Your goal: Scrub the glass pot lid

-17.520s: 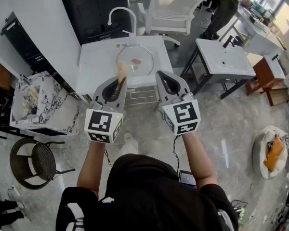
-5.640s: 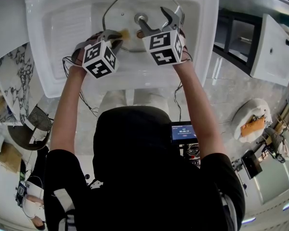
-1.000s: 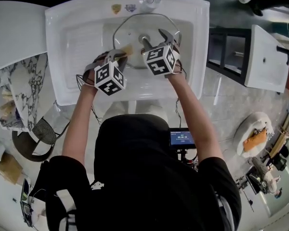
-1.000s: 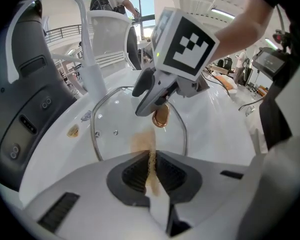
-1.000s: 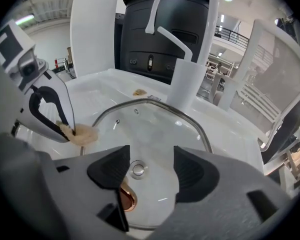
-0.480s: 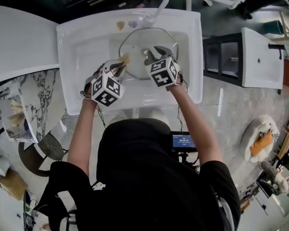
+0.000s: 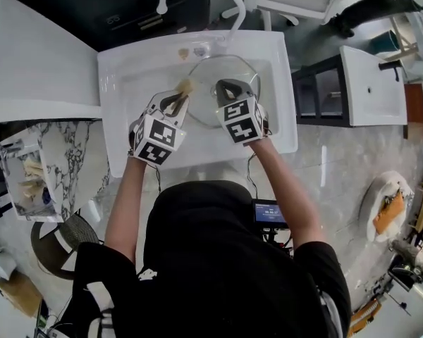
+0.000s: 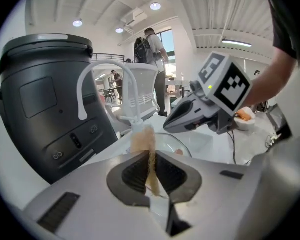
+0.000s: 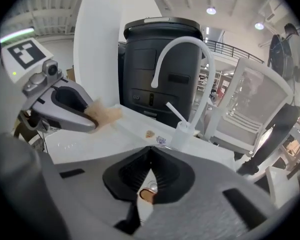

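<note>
Under the faucet (image 9: 181,134), the glass pot lid (image 7: 204,108) is seen lying in the sink (image 7: 127,90). A tan sponge (image 8: 142,141) is clamped in the left tongs (image 8: 151,156). The right tongs (image 9: 150,150) are closed together above the lid's knob (image 9: 147,195). Scrubbing is judged unfinished.

No readable text, labels or numbers.

The left forearm (image 7: 127,192) and right forearm (image 7: 280,178), both bare, reach forward side by side. The left gripper (image 7: 178,98) tilts rightward, its jaws clamped on a tan sponge (image 8: 149,156). The right gripper (image 7: 227,87) points to the far side, its jaws pressed together with nothing between them.
</note>
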Demonstrator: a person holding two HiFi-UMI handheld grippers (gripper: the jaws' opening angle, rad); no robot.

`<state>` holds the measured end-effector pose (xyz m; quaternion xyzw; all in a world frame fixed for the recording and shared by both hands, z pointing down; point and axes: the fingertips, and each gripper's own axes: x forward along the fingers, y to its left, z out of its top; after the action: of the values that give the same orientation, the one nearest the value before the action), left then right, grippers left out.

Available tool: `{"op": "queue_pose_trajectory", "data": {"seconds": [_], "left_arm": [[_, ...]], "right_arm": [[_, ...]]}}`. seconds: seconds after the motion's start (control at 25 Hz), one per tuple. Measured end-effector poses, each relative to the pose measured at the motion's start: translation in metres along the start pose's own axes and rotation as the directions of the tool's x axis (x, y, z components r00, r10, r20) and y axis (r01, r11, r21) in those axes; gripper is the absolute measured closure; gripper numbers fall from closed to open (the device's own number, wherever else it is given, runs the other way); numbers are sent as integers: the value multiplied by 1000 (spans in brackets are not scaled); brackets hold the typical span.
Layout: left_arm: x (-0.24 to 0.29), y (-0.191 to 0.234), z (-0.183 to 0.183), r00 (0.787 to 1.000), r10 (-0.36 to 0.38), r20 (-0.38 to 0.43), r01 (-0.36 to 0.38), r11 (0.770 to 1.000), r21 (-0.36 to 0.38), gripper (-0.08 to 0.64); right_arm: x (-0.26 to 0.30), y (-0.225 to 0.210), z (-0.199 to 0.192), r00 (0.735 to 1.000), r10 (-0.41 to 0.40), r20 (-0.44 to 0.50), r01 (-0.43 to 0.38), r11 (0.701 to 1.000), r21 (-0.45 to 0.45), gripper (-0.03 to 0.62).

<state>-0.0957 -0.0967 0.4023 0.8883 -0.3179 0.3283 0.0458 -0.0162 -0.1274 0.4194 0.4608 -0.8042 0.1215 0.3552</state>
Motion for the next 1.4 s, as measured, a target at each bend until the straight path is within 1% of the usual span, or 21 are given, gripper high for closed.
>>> {"op": "queue_pose_trajectory", "data": {"seconds": [0.12,0.28,0.56,0.68,0.84,1.0,1.08,1.2,1.28,1.4], "left_arm": [[-21,10,15,998,52,44,-50,998,-40,543],[-48,13,36,987,87,134,-74,993,-96,543],[-88,17,60,959,108,261,-85,991,-100,543],[-104,26,68,946,140,294,-112,987,-111,543],[-121,25,87,928,149,342,-117,987,-114,543],[-137,25,108,907,163,388,-133,986,-104,543],[-144,26,115,897,179,405,-144,983,-115,543],[-156,23,123,881,196,431,-145,978,-148,543],[-164,16,127,876,197,440,-142,978,-154,543],[-176,2,136,873,197,446,-157,979,-126,543]], "right_arm": [[-20,10,14,1000,-13,29,13,1000,-4,592],[-47,22,37,995,-21,102,18,999,28,592],[-84,31,75,973,-63,220,51,997,58,592],[-97,35,89,962,-71,263,52,996,76,592],[-114,39,100,956,-69,285,50,996,75,592],[-138,40,123,928,-78,365,53,996,78,592],[-150,38,129,916,-90,391,69,995,68,593],[-168,36,132,907,-99,410,87,995,48,593],[-181,36,135,897,-100,430,89,995,46,594],[-201,34,134,888,-107,448,96,994,49,592]]}}
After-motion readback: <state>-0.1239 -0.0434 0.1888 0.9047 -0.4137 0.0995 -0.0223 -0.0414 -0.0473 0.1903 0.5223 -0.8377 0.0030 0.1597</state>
